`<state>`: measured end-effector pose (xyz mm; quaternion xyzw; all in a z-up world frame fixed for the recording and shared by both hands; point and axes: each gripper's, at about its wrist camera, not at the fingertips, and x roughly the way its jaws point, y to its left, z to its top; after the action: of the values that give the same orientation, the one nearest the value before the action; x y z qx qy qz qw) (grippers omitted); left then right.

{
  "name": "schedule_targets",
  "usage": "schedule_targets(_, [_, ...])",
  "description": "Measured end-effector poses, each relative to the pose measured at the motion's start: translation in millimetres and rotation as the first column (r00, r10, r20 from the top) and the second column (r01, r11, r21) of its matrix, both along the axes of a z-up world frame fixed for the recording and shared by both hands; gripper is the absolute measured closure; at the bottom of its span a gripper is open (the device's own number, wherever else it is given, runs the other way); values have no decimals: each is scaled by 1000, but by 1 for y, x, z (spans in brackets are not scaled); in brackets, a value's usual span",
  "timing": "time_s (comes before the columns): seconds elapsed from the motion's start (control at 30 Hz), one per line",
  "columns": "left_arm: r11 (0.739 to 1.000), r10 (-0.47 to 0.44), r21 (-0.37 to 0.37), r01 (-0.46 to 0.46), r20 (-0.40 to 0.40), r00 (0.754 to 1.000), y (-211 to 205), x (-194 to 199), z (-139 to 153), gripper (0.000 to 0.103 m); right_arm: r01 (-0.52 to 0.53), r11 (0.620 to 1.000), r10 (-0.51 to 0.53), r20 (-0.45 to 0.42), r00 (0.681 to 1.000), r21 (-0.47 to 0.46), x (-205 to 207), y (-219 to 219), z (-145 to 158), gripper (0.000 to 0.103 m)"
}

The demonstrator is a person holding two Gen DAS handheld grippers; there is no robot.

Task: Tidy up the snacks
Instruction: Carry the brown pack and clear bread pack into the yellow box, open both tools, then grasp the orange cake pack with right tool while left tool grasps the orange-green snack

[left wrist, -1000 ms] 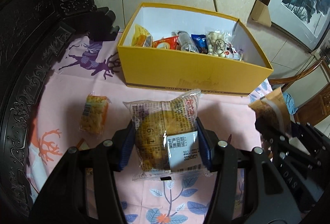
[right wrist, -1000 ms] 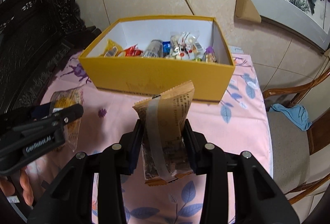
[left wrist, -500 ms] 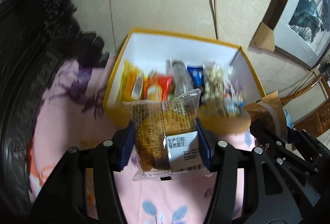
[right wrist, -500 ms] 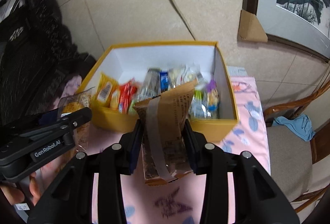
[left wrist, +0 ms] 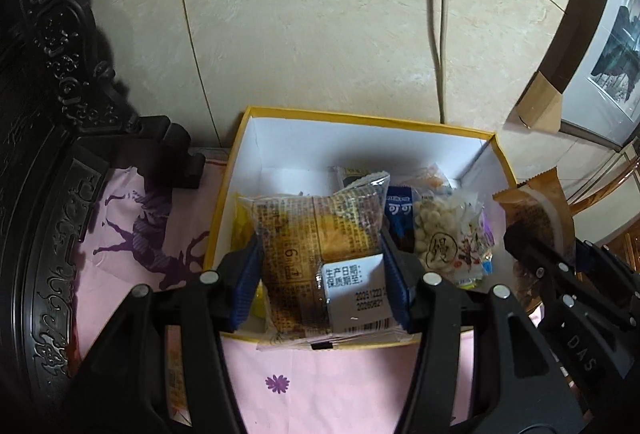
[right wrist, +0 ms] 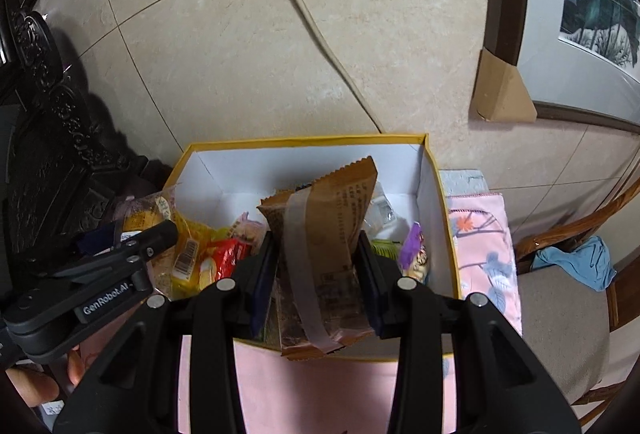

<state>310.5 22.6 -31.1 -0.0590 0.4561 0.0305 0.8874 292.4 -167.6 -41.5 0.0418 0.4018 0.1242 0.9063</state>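
Observation:
My left gripper (left wrist: 323,282) is shut on a clear-wrapped yellow cake packet (left wrist: 316,246) and holds it over the front left of the yellow box (left wrist: 360,120). My right gripper (right wrist: 318,278) is shut on a brown snack packet (right wrist: 324,234) with a pale stripe, held over the box's (right wrist: 304,142) middle. Several snack packets lie inside the box, among them a peanut bag (left wrist: 434,230), a red packet (right wrist: 226,258) and a purple one (right wrist: 416,254). Each gripper shows at the edge of the other's view.
The box stands on a pink patterned tablecloth (left wrist: 320,386) against a tiled wall with a hanging cable (right wrist: 320,34). Dark carved furniture (left wrist: 48,114) is at the left. A wooden chair (right wrist: 568,298) with a blue cloth is at the right.
Both grippers moved forward and up from the table in front of the box to above its open top, each still holding its packet.

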Motion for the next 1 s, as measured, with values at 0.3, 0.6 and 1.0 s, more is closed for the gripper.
schedule_targets(0.3, [998, 55, 9, -56, 29, 998, 12, 5, 9, 2, 42, 999, -43, -15, 999, -12, 8, -3, 0, 38])
schedule_targets(0.6, [998, 53, 33, -55, 44, 998, 36, -42, 25, 2, 5, 1000, -5, -19, 1000, 4, -13, -7, 6, 38])
schedule_targets(1.0, [948, 314, 109, -300, -150, 938, 106, -213, -56, 2, -350, 936, 343, -168, 924, -19, -102, 100, -38, 38])
